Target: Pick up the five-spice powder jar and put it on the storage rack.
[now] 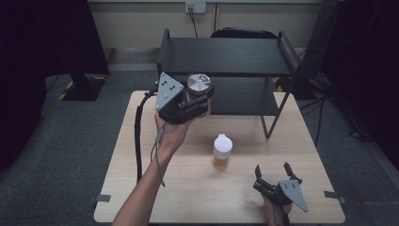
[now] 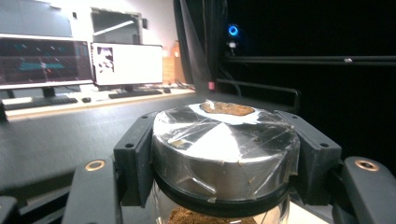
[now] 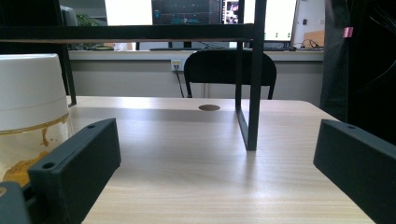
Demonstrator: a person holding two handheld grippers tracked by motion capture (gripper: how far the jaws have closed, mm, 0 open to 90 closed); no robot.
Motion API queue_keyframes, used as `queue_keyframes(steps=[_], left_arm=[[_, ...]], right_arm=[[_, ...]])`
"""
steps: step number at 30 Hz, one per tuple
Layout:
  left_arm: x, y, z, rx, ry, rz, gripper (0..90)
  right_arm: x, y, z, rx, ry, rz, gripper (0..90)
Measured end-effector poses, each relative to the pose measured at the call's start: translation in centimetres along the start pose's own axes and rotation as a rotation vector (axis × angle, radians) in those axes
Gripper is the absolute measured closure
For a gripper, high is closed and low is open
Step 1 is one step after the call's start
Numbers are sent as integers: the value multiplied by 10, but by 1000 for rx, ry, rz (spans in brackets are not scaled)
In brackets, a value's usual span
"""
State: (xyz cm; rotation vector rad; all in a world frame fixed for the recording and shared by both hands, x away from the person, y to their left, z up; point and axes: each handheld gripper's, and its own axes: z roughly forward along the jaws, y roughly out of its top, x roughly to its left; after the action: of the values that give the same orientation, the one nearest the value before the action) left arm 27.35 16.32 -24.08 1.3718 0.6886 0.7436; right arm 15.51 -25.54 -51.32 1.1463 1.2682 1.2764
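My left gripper [image 1: 195,101] is raised above the table's left half, shut on a glass jar [image 1: 199,92] with a shiny metal lid taped over. In the left gripper view the jar's lid [image 2: 224,149] sits clamped between both black jaws, brown powder showing below it. A white-capped bottle [image 1: 222,151] with yellow-brown contents stands on the wooden table [image 1: 197,188] near its middle. My right gripper [image 1: 274,173] rests low at the table's front right, jaws open and nothing between them. In the right gripper view the bottle [image 3: 30,116] stands at the left, beyond the left jaw.
A black two-level metal shelf [image 1: 226,56] stands at the table's back, its legs [image 3: 250,93] on the tabletop. A black chair [image 3: 229,70] is behind the table. Monitors [image 2: 46,60] and a keyboard sit on a desk beyond.
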Motion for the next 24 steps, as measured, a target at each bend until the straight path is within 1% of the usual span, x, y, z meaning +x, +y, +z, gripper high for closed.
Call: queue_keyframes(steps=[5, 7, 8, 9, 10, 12, 15, 17, 19, 20, 21, 23, 24], left_arm=[[-1, 20, 9, -15, 44, -34, 352], [0, 27, 16, -20, 65, -33, 352], [0, 31, 19, -18, 78, -47, 352], [2, 35, 23, -15, 80, -63, 352], [3, 38, 26, -16, 86, -66, 352], [2, 44, 35, -18, 109, -48, 352], [4, 51, 49, -25, 128, -51, 352], [3, 55, 61, -15, 154, -30, 352], [2, 56, 73, -11, 181, -17, 352], [2, 56, 78, -9, 189, -22, 352], [4, 55, 83, -6, 191, -30, 352], [5, 54, 93, 5, 202, -24, 352], [5, 54, 93, 5, 202, -24, 352]], right_arm=[[0, 0, 0, 0, -1, 1, 0], [0, 0, 0, -1, -1, 1, 0], [0, 0, 0, 0, -1, 1, 0], [0, 0, 0, 0, -1, 0, 0], [0, 0, 0, -1, 0, -1, 0], [0, 0, 0, 2, 1, -2, 0], [0, 1, 0, 3, -1, -2, 0], [0, 0, 1, 1, -2, 0, 0], [0, 0, 1, 3, -1, 0, 0], [0, 1, 1, 3, -1, 1, 0], [0, 0, 1, 3, -2, 2, 0], [0, 0, 1, -2, -1, 2, 0], [0, 0, 1, -2, -1, 2, 0]])
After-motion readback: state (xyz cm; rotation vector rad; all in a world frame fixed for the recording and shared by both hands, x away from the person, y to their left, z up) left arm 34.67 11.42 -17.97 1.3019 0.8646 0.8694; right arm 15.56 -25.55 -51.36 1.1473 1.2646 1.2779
